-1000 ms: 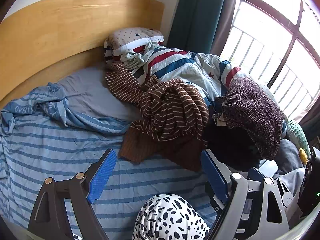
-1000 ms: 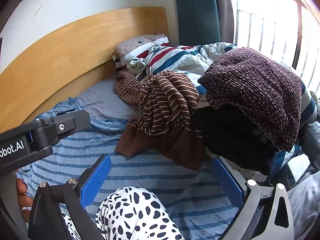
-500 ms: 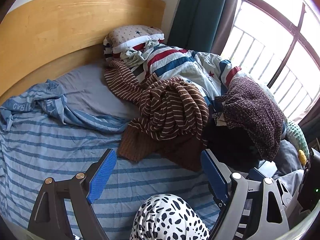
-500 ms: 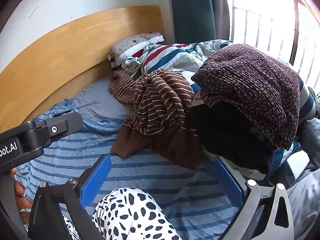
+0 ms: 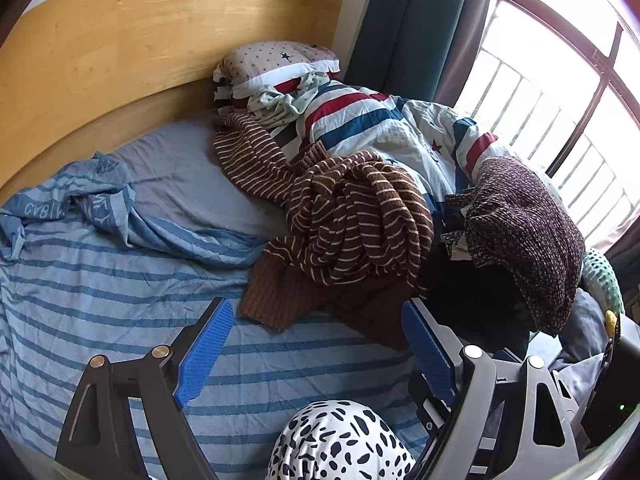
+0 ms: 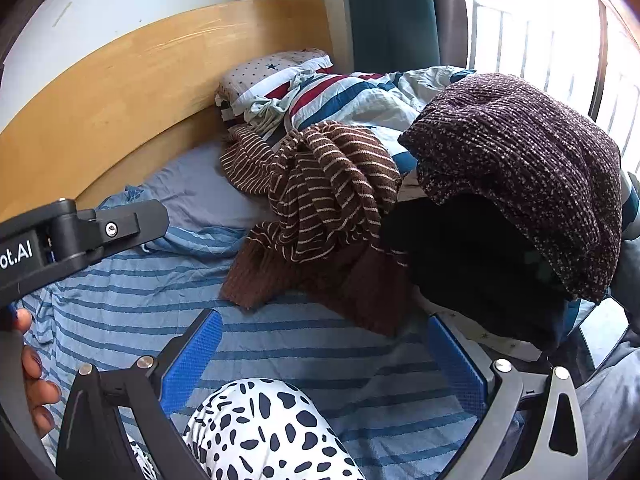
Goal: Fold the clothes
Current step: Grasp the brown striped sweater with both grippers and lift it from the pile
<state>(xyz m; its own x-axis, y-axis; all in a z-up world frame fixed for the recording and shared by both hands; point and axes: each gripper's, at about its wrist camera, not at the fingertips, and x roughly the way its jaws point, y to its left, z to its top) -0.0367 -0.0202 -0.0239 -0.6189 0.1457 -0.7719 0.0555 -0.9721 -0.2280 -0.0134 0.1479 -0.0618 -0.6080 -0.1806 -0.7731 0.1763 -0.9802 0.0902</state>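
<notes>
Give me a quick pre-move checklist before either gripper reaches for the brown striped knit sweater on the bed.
1. Left gripper open, nothing between the pads: ok.
2. Right gripper open and empty: ok.
3. Brown knit sweater with cream stripes in reach, its plain ribbed hem nearest: ok.
4. Sweater free of other clothes: not ok; its right side lies against the black garment under the speckled maroon knit.
5. Flat blue-striped sheet available for folding: ok.
6. Sweater's sleeves located: cannot tell, it is bunched.
</notes>
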